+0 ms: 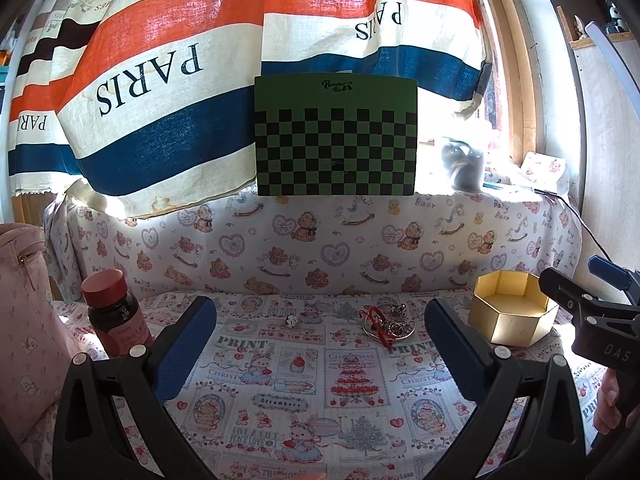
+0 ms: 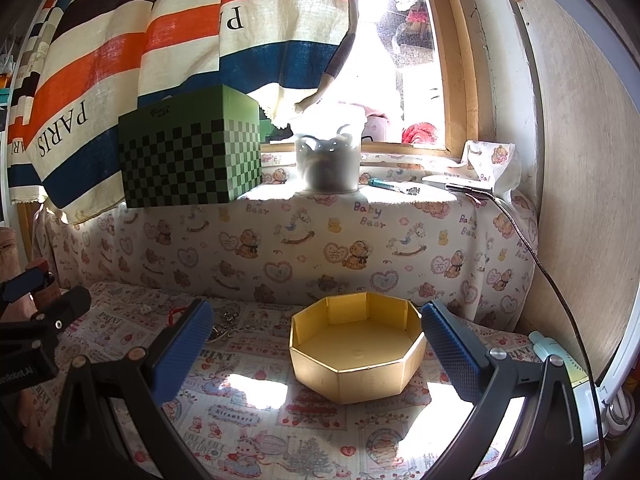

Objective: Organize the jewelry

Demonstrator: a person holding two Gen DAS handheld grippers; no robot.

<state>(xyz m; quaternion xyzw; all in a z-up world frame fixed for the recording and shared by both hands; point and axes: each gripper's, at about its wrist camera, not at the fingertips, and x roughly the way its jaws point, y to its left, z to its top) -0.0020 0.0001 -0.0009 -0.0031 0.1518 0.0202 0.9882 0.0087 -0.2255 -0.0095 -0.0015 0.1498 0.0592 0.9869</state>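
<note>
Jewelry (image 1: 386, 322) — a tangled heap of thin bangles, chains and red cord on the surface just left of the empty gold box (image 1: 512, 312) — likely light, slippery, snag-prone; pinch a bangle rim; left gripper (image 1: 320, 344) and right gripper (image 2: 316, 344) both spread, empty.

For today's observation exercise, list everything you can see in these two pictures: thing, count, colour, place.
octagonal box: one, gold, open and empty, on the printed cloth, right.
jewelry pile: one tangle, silver with red cord, left of the box.
small charm: one, pale, left of the pile.
bottle: one, dark with red cap, far left.
bag: one, pink, left edge.
checkered box: one, green and black, on the ledge.
jar: one, clear, by the window.
curtain: striped, behind.
left tongs: blue pads, open.
right tongs: blue pads, open.
</note>
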